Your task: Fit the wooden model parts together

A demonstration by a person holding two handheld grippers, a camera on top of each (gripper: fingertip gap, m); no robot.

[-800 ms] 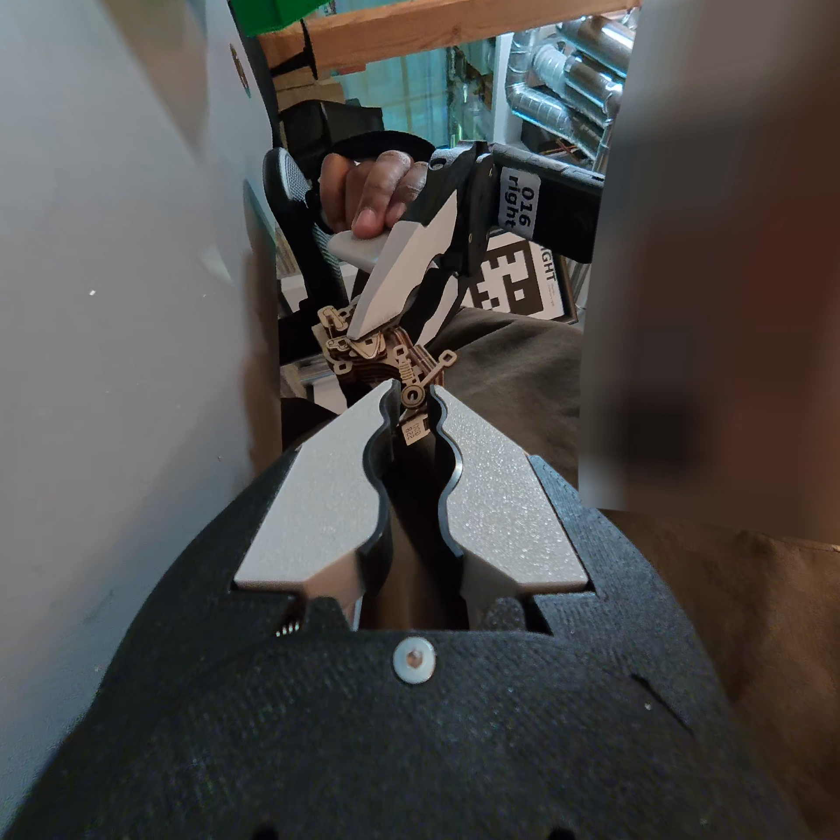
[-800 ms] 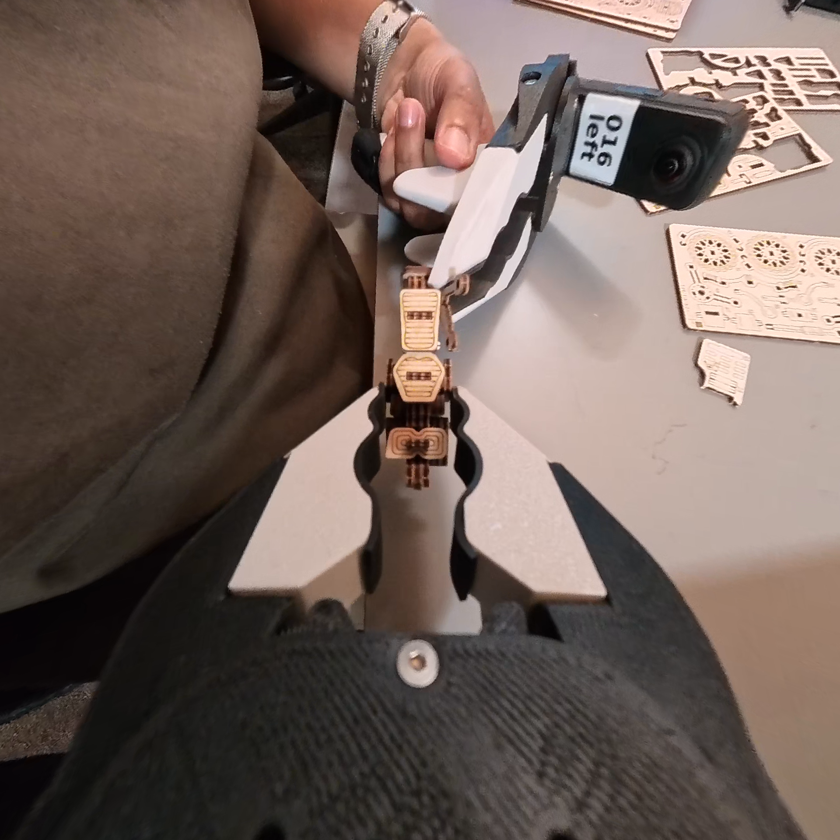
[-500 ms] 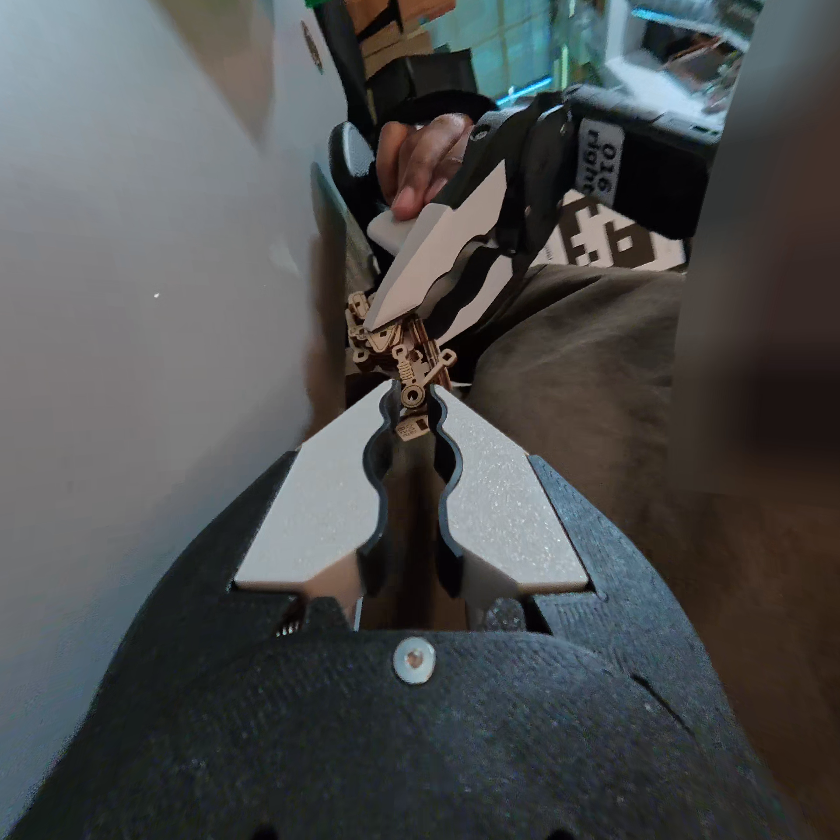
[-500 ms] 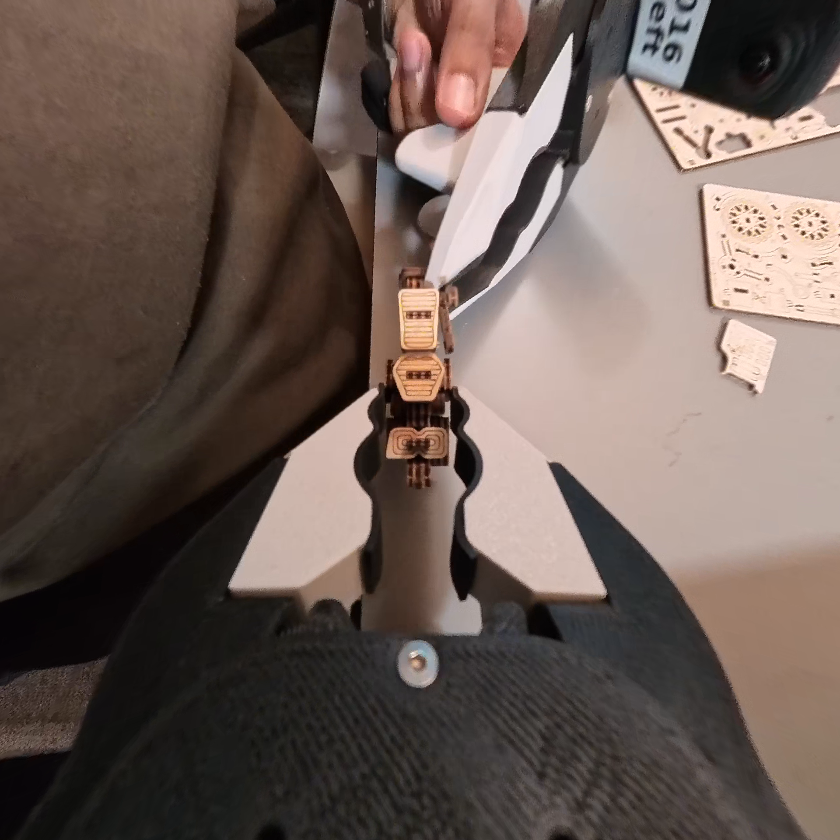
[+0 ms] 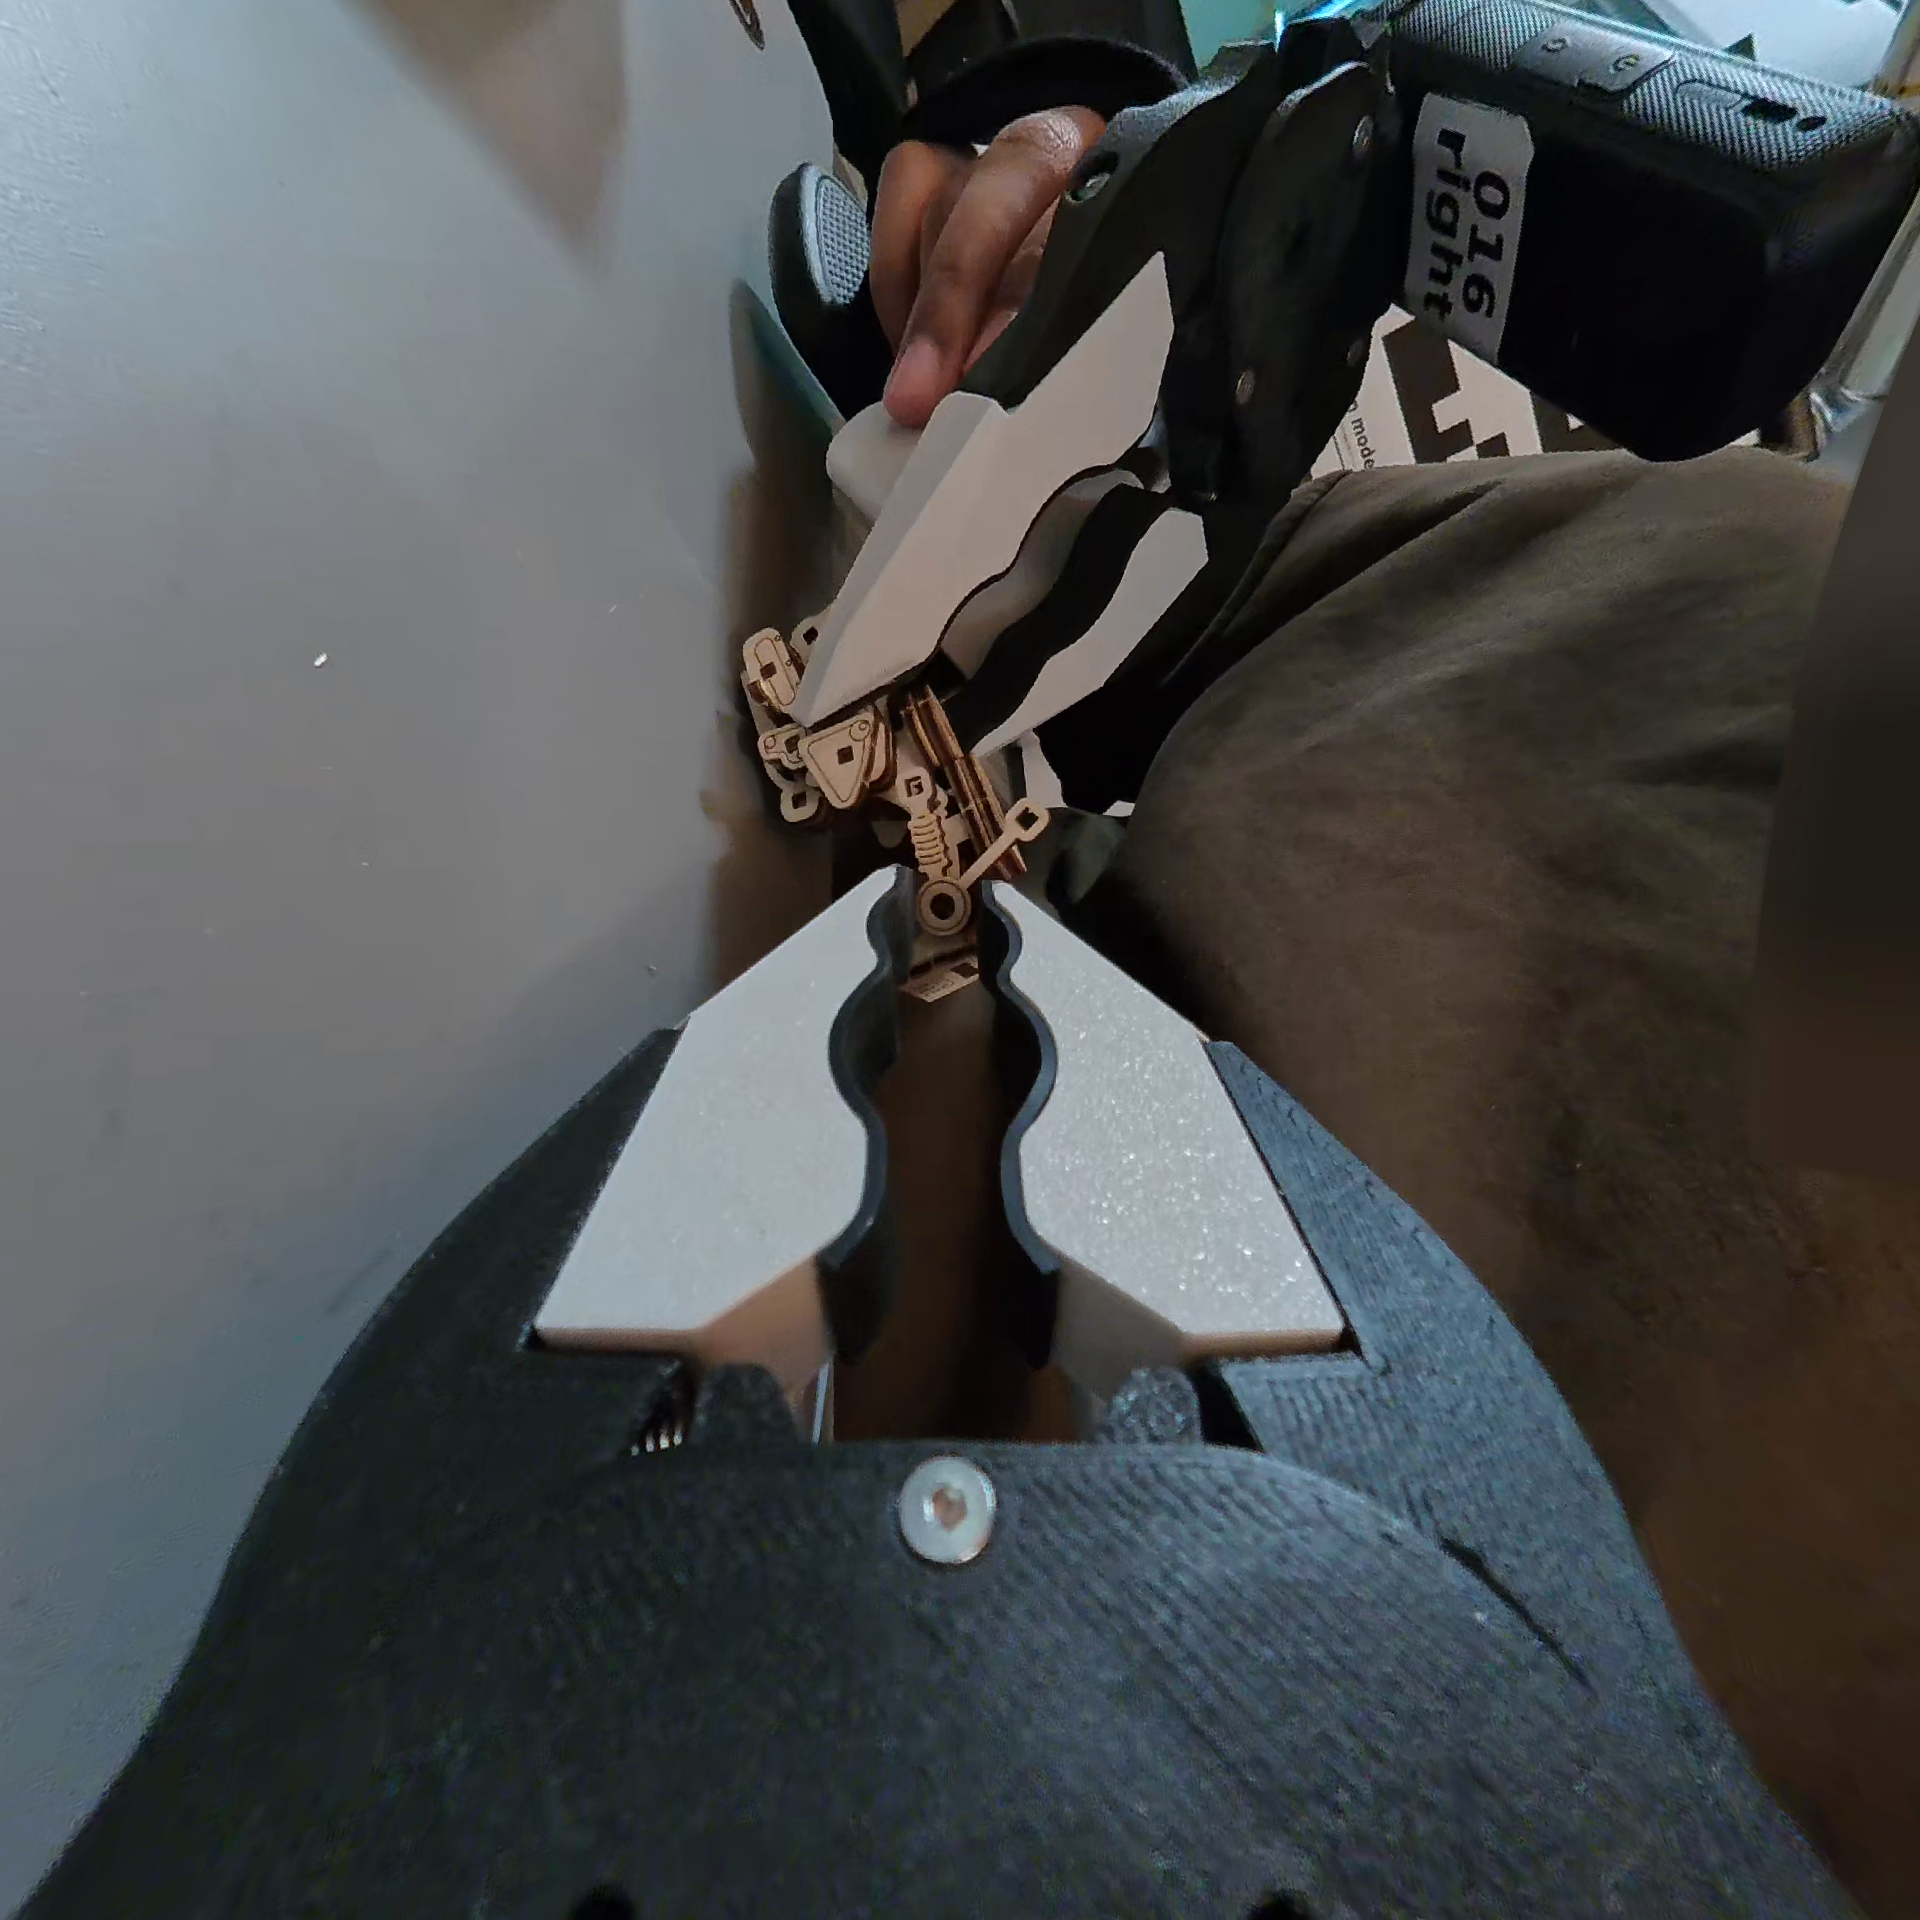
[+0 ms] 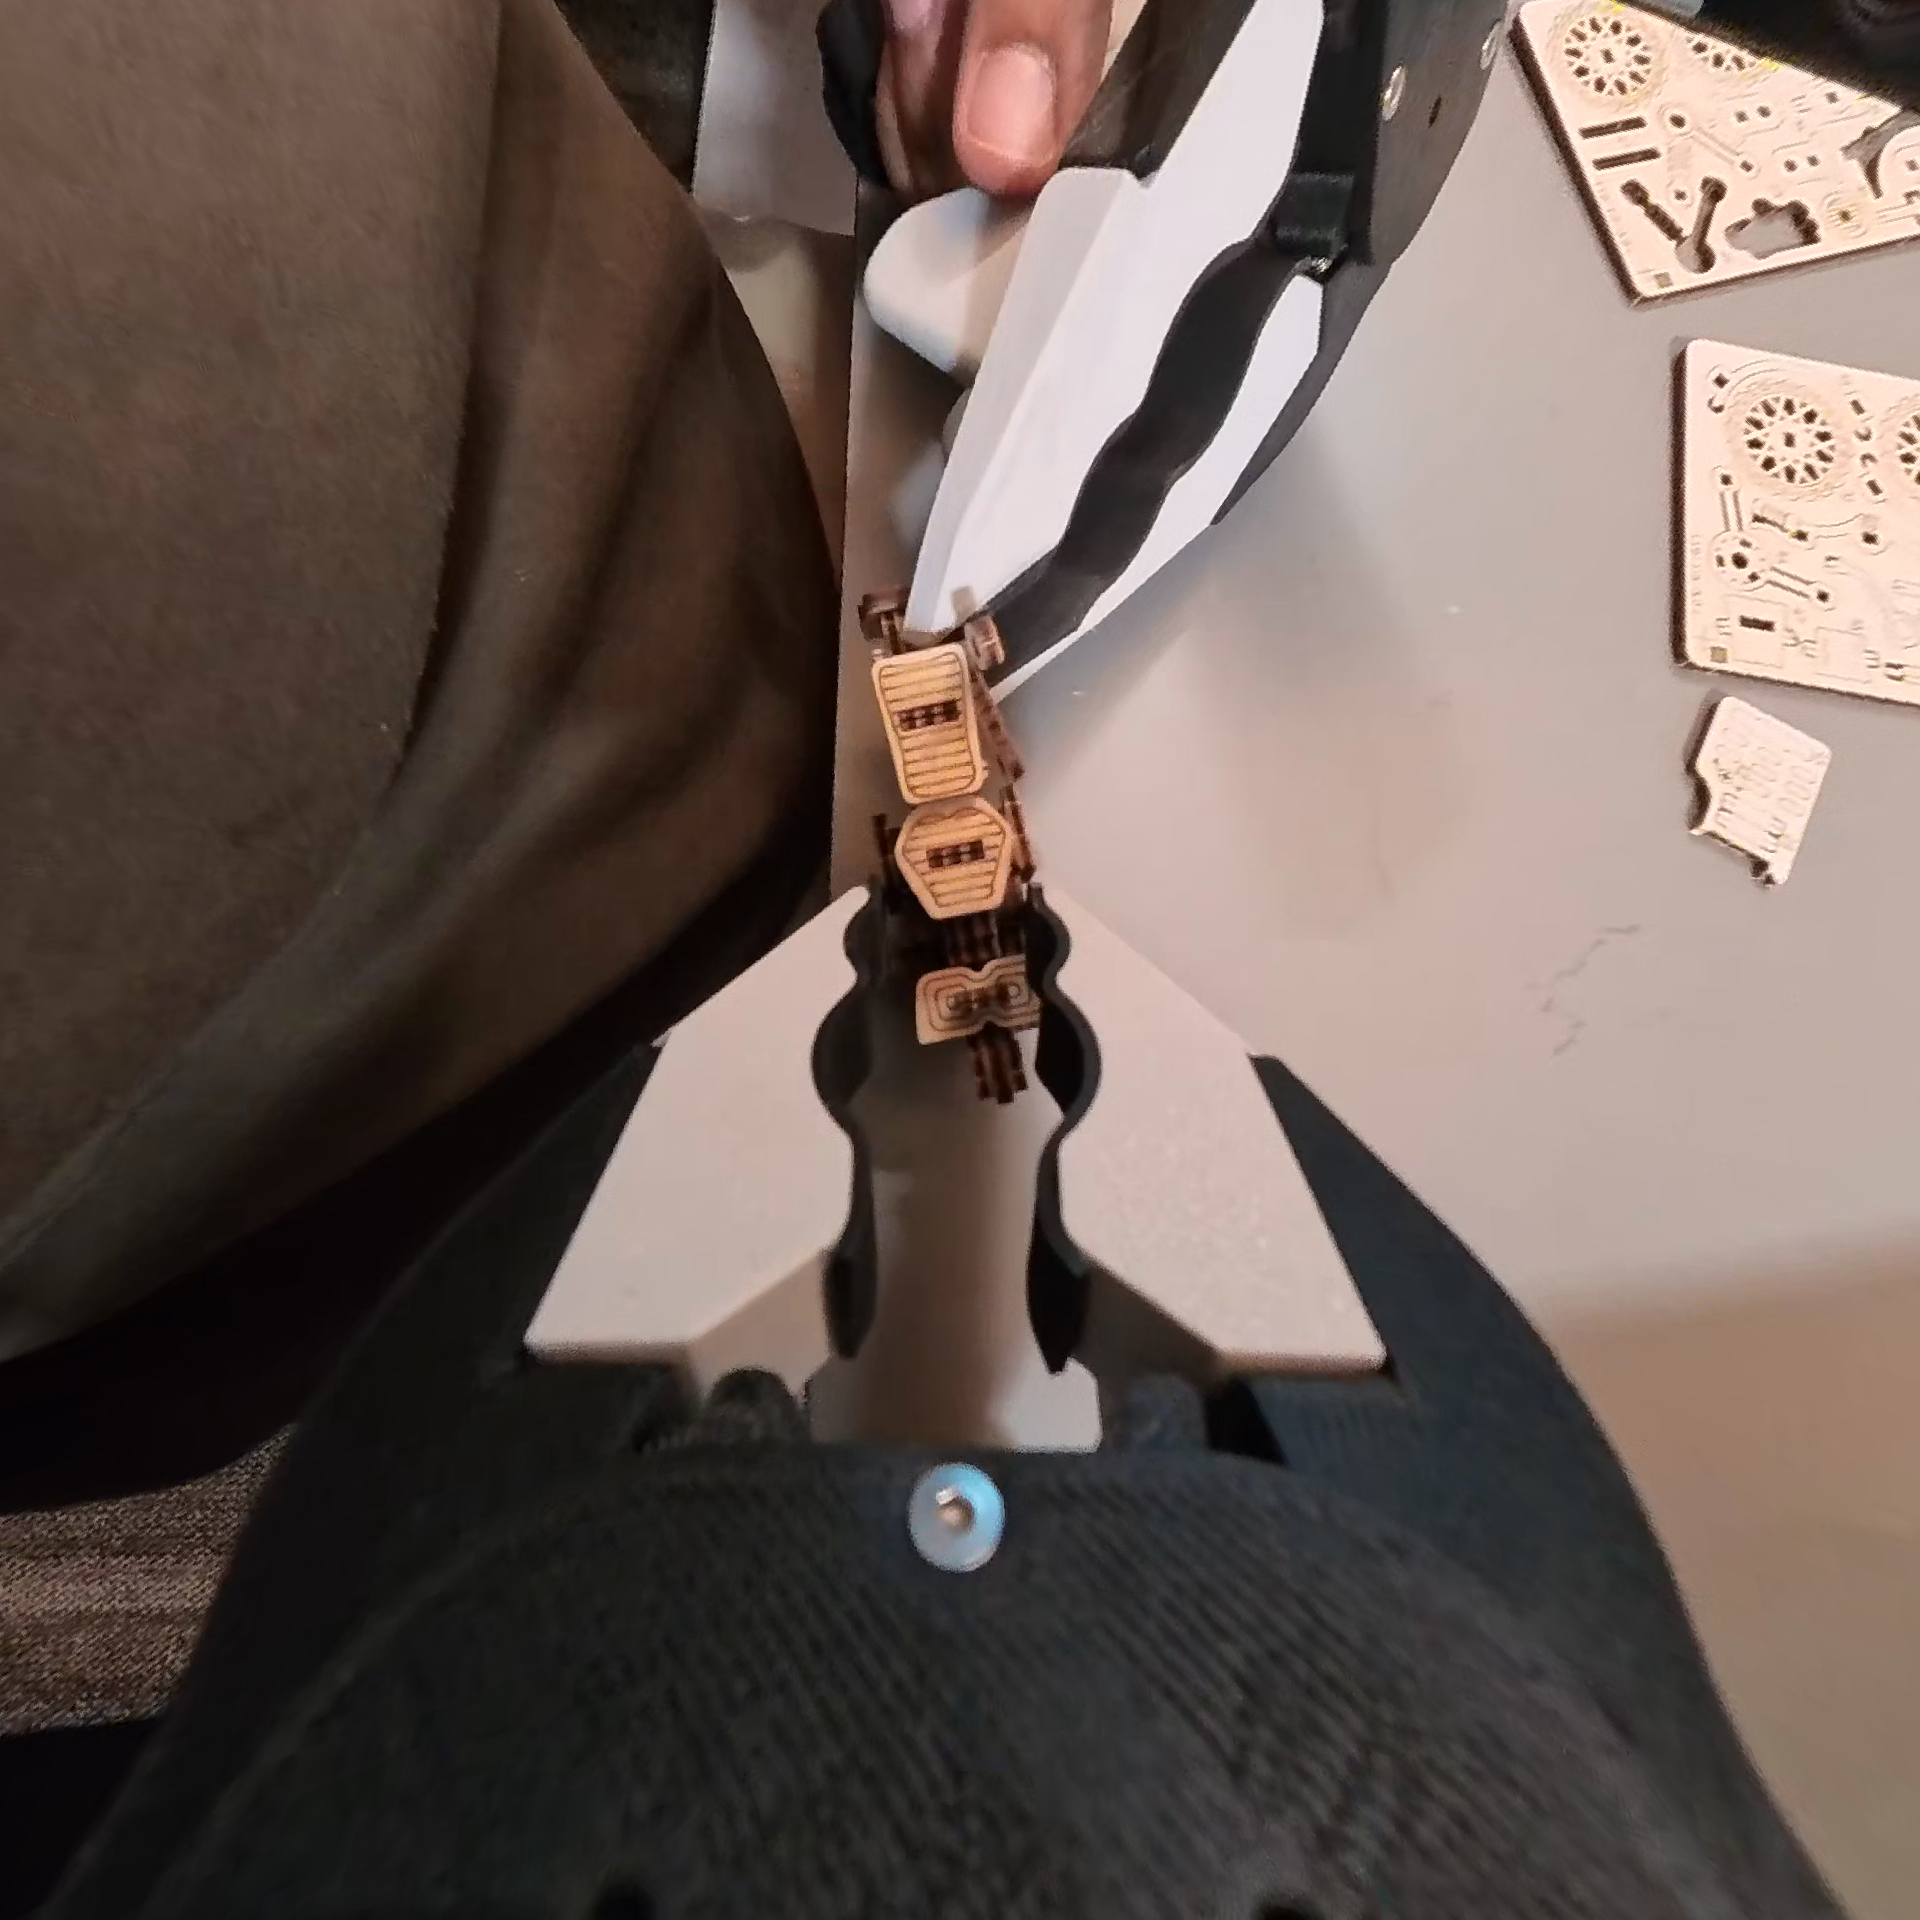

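A small wooden model of laser-cut parts, with ribbed seat-like pads and a spring-and-ring detail, is held in the air between both grippers. My right gripper is shut on its near end. My left gripper is shut on the ring end. In the right wrist view the left gripper pinches the model's far end. In the left wrist view the right gripper grips the far end from above. A hand holds each gripper's trigger.
Sheets of laser-cut wooden parts lie on the grey table at the right, another sheet behind, and a small broken-off piece nearer. The person's olive-brown clothing fills the left, beyond the table edge. My two grippers' fingertips are within a few centimetres of each other.
Both grippers have drawn closer together and tilted, so each looms larger in the other's view. The model stays pinched at both ends.
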